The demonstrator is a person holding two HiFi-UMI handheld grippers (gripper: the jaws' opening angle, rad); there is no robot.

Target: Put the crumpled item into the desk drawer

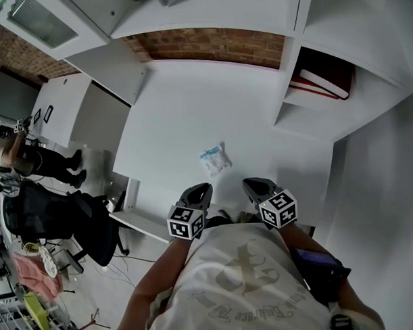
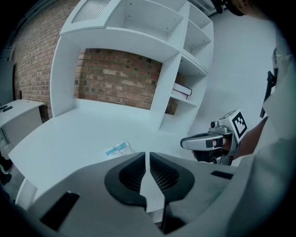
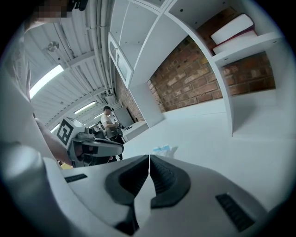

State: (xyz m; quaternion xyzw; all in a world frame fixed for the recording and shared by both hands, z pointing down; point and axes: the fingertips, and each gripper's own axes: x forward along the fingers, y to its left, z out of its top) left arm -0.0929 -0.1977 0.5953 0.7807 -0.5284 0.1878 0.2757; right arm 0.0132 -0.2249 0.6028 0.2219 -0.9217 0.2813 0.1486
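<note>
Wrapper (image 1: 215,159), crumpled white with blue print, perhaps plastic, lies on white worktop (image 1: 184,107) just beyond left gripper (image 1: 200,190) and right gripper (image 1: 253,185), each with fingers (image 2: 132,175) together, empty.

White desk (image 1: 191,114), flat and plain, set against a brick back wall. Lying directly on it, near the middle and well apart from every edge: crumpled item (image 1: 214,159), white with blue marking. No contact with anything but the desktop. To the right, raised above the desktop: white shelf (image 1: 292,109). On that shelf: books (image 1: 328,79), stacked flat, dark red cover showing.
</note>
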